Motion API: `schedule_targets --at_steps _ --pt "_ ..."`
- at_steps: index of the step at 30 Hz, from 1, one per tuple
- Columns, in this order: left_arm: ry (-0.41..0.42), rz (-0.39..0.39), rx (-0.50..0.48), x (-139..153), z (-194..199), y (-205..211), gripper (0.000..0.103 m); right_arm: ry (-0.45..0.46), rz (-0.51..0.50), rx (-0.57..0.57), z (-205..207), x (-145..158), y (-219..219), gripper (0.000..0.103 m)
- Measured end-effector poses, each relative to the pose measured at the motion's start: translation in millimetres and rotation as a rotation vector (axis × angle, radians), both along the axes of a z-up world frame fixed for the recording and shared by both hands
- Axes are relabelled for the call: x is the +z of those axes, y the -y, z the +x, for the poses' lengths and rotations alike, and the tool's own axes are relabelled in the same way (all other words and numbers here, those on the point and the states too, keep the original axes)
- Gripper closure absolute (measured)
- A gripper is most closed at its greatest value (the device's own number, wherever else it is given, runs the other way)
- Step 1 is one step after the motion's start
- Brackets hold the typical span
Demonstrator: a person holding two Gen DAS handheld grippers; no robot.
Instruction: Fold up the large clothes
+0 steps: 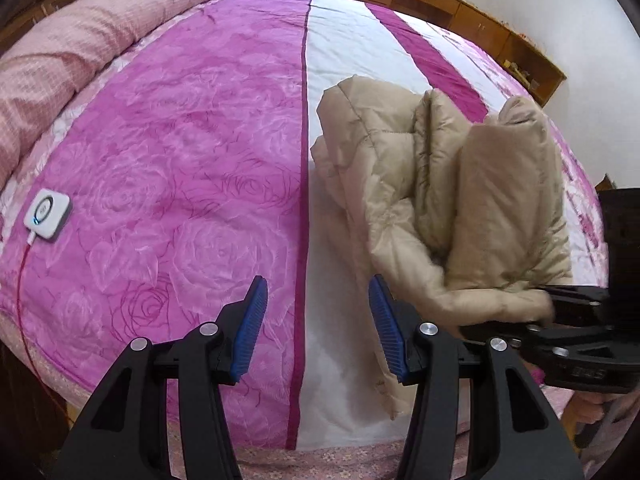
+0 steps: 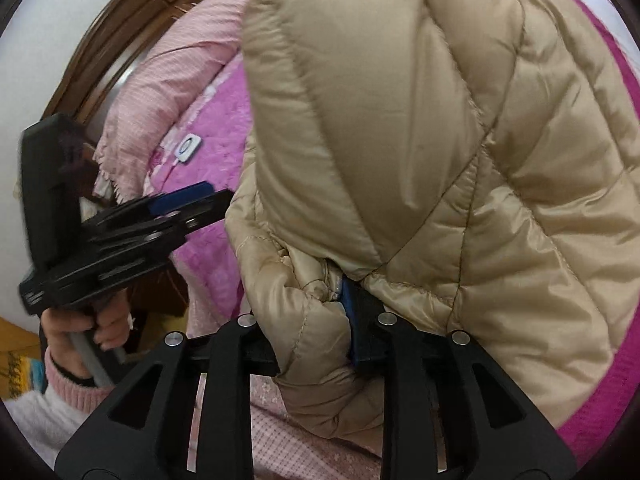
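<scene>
Nearest, the left gripper point(image 1: 318, 322) hangs over the near edge of the bed point(image 1: 192, 168) with its blue pads apart and nothing between them; bare pink spread lies open to its left. Just to its right, the right gripper point(image 2: 320, 312) is clamped on a bunched fold of the beige puffer jacket point(image 1: 448, 200), which rises from the white stripe. A hand point(image 2: 86, 328) grips the left tool's handle. Farther left sits a white controller point(image 1: 47, 214), then a rolled pink quilt point(image 1: 92, 32).

We note a beige quilted puffer jacket point(image 1: 460, 200), bunched and partly lifted, at three o'clock on the pink-and-white bedspread point(image 1: 180, 140), one edge hanging down.
</scene>
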State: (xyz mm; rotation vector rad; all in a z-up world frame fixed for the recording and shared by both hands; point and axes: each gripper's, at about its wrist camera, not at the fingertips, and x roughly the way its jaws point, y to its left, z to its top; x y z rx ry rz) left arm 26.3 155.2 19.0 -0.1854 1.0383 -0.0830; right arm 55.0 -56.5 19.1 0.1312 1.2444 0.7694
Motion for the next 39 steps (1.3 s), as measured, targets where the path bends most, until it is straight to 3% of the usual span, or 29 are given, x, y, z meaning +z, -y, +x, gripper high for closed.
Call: schedule_targets --at_steps 4,6,8,15,20,24,29,31,34,39 --pt "0.009 -0.014 0.006 2.0 -4.2 -2.6 0.051 0.004 0.016 -0.015 -0.2 -2.6 1.1 0.070" --pt "0.011 -0.030 0.012 5.3 -5.8 -2.8 0.048 0.004 0.064 -0.008 -7.7 5.8 5.4 0.046" --pt "0.040 -0.010 0.009 14.1 -8.3 -0.1 0.041 0.020 0.105 -0.011 -17.4 19.8 8.4 0.040" --pt "0.123 -0.058 -0.098 52.5 -8.5 28.9 0.034 0.134 0.186 -0.048 -51.3 73.3 43.9 0.038" --pt "0.144 -0.092 -0.180 64.7 2.8 60.9 0.033 0.199 0.188 -0.136 -59.6 91.4 80.8 0.038" --pt "0.126 -0.113 -0.224 61.5 19.3 86.8 0.033 0.212 0.145 -0.293 -47.0 79.0 127.6 0.038" --pt "0.103 -0.068 -0.215 51.9 31.7 107.0 0.033 0.157 0.095 -0.420 -23.5 38.1 157.3 0.038" --pt "0.094 -0.046 -0.200 47.0 34.1 108.6 0.033 0.128 0.072 -0.433 -15.8 22.5 159.9 0.038" --pt "0.061 -0.011 -0.153 36.2 34.0 100.4 0.033 0.101 0.114 -0.404 -14.3 13.6 155.0 0.043" --pt "0.017 -0.002 -0.057 16.8 23.4 66.7 0.033 0.157 0.095 -0.317 -22.3 19.7 127.5 0.042"
